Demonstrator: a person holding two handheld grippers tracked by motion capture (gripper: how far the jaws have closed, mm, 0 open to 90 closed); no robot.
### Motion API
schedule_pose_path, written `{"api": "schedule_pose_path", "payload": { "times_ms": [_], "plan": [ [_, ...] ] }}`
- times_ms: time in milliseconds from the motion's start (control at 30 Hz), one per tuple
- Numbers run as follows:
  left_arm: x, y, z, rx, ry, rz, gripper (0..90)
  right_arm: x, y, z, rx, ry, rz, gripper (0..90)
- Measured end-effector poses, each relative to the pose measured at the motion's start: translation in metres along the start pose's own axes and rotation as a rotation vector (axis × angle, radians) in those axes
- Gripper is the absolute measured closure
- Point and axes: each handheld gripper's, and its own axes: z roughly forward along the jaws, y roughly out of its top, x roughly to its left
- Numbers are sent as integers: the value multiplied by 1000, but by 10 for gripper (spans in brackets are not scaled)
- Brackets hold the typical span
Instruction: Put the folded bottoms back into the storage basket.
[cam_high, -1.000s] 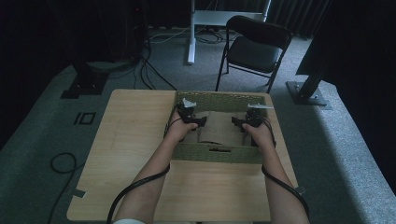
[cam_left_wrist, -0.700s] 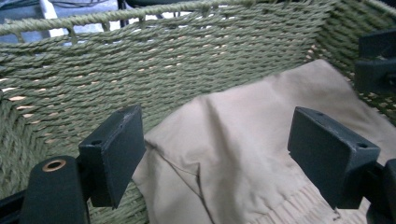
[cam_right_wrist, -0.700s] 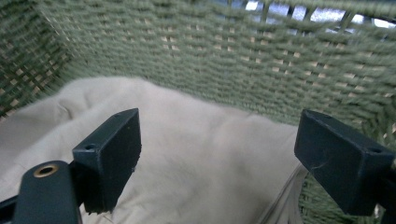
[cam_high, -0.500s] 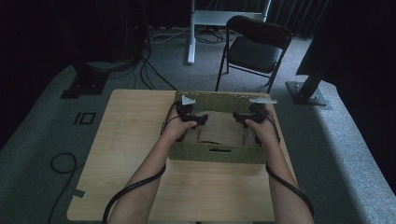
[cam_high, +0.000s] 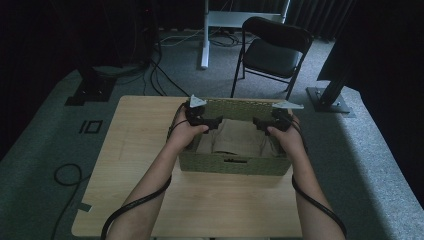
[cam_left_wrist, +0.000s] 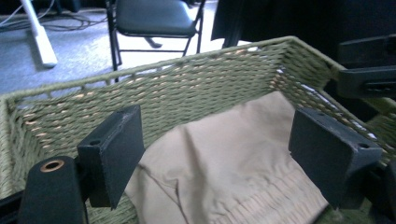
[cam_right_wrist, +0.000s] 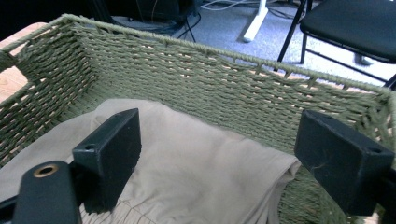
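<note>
Here the tan cloth (cam_high: 235, 137) lies lengthwise along the basket (cam_high: 235, 164), both grippers' jaws spread, empty.

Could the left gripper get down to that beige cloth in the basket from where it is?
Probably yes. The left gripper is open just above the cloth, inside the basket walls, with nothing lying between its jaws and the fabric.

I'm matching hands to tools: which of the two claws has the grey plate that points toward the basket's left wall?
The left claw, above the basket and its beige cloth. Its plate sits by the left wall; the right claw has its plate by the right wall.
</note>
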Motion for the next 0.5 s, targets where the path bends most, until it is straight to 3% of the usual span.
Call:
{"api": "schedule_pose_path", "payload": {
  "times_ms": [167, 267, 367, 500],
  "plan": [
    [-9, -5, -7, 18, -30, 17, 177, 0, -1, -10, -4, 0, 3, 143],
    [-11, -8, -11, 17, -35, 7, 177, -2, -2, -16, -14, -13, 29, 143],
    [-12, -13, -16, 7, -42, -6, 177, -2, -5, -23, -12, -13, 6, 143],
    [-14, -18, -20, 9, -46, 9, 177, -1, -8, -31, -16, -2, -3, 143]
  ]
}}
